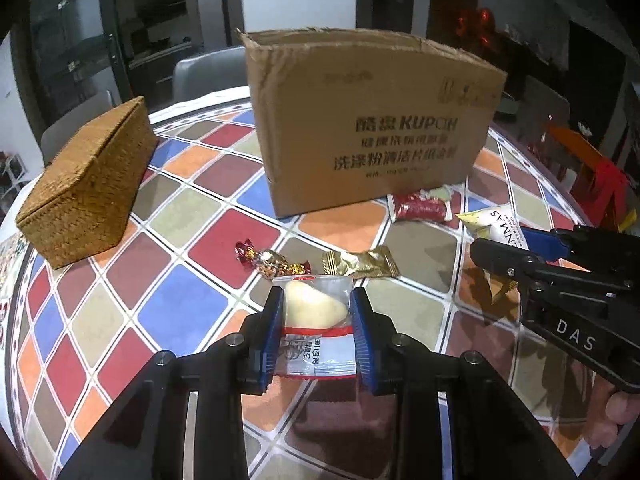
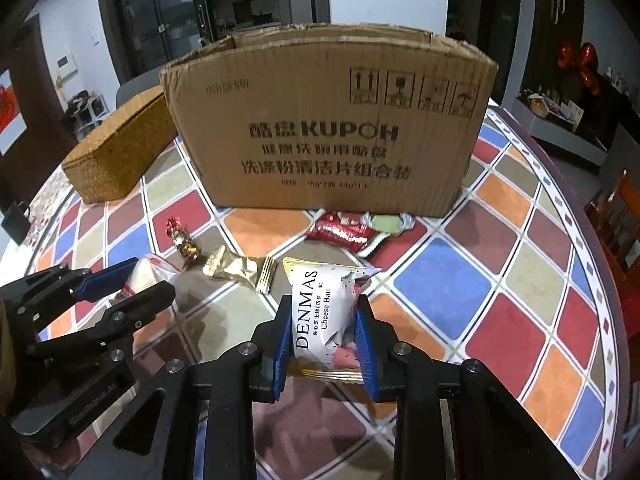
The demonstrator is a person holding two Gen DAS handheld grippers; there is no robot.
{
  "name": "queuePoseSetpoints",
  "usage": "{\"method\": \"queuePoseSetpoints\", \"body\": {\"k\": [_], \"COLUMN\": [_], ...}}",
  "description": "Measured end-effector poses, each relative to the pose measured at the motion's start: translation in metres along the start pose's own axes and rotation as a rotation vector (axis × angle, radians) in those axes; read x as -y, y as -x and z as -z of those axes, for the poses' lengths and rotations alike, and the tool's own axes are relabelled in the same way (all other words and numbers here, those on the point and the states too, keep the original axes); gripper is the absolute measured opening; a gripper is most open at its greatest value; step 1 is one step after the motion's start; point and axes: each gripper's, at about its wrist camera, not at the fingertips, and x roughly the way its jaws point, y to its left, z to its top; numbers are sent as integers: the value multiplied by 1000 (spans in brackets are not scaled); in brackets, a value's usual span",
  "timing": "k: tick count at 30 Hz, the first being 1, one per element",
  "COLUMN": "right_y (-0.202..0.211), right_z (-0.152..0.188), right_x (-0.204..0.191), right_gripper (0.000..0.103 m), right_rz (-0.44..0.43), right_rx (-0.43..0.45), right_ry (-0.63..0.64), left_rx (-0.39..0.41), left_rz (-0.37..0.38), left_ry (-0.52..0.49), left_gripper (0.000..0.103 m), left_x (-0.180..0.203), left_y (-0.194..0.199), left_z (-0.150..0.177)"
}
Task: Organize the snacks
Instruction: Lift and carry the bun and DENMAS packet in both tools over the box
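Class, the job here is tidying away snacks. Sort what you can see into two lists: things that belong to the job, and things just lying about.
Belongs to the job:
clear-wrapped pale pastry, held in left gripper
white Denmas cheese ball packet, held in right gripper
gold foil sachet
red-and-gold twisted sweet
red packet
open brown cardboard box

Just lying about:
lidded woven wicker box
grey chair

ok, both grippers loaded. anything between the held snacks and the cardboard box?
Nothing visible. The left gripper holds the clear packet, the right gripper the Denmas pack. Only loose snacks lie on the table before the box; its near wall must be cleared.
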Motion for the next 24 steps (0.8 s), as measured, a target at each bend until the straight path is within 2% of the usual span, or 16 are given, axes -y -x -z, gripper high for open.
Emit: {"method": "queuePoseSetpoints", "body": {"k": [24], "right_y": [49], "right_z": [-32], "right_x": [17], "right_gripper": [30], "right_rz": [-42], "right_rx": [97], "right_ry": [23], "left_rx": [81], "left_rz": [-89], "left_ry": [127], "left_gripper": [33], "left_x": [9], "left_y": [54], "left_z": [-29]}}
